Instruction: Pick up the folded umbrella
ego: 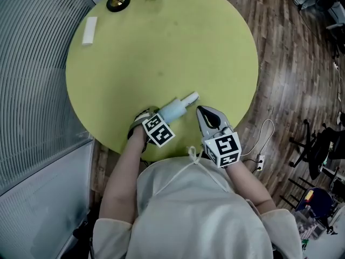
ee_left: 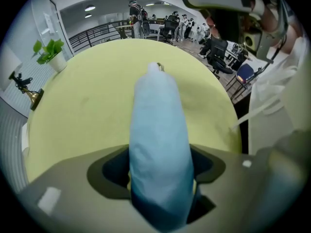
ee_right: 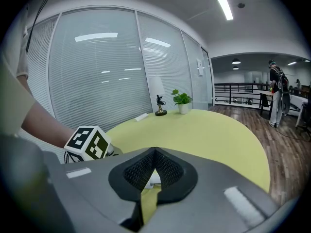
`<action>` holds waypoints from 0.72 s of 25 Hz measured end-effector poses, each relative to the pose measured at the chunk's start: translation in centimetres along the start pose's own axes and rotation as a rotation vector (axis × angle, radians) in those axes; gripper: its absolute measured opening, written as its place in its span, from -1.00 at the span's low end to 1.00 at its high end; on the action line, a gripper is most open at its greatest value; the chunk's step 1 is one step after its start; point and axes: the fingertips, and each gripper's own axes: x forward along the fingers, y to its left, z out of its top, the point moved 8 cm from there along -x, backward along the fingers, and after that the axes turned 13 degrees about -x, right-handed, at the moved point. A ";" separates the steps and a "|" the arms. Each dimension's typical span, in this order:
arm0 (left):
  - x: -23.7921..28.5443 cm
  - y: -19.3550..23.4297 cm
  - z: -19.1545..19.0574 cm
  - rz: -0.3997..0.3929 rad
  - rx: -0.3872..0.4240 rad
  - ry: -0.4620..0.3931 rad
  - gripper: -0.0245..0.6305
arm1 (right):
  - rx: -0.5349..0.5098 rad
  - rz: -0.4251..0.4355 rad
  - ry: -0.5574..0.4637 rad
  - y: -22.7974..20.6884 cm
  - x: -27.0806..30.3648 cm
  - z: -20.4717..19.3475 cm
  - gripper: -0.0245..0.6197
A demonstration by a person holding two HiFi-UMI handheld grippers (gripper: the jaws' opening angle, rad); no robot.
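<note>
The folded umbrella (ee_left: 158, 130) is pinched between the jaws of the left gripper (ee_left: 160, 171). Its pale blue length runs straight ahead along the jaw line, with the white end (ego: 191, 97) farthest out. The right gripper (ee_right: 154, 154) is held just to the right of that far end, its jaws pressed together on nothing. Whether the umbrella is clear of the round table (ego: 161, 47) cannot be told. No brand or writing is legible; only the cubes' square markers are seen
</note>
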 end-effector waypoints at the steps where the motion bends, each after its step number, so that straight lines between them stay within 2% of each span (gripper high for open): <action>1: -0.1 0.0 -0.1 -0.002 -0.001 -0.005 0.14 | -0.001 -0.002 0.000 0.1 -0.2 0.0 -0.93; 12: -0.8 -0.8 -1.1 0.035 -0.084 -0.084 0.02 | -0.021 -0.018 0.017 0.2 -2.7 0.0 -0.93; 18: -2.7 -1.4 -1.2 0.059 -0.046 -0.121 0.02 | -0.035 -0.019 0.018 0.8 -3.6 -0.1 -0.93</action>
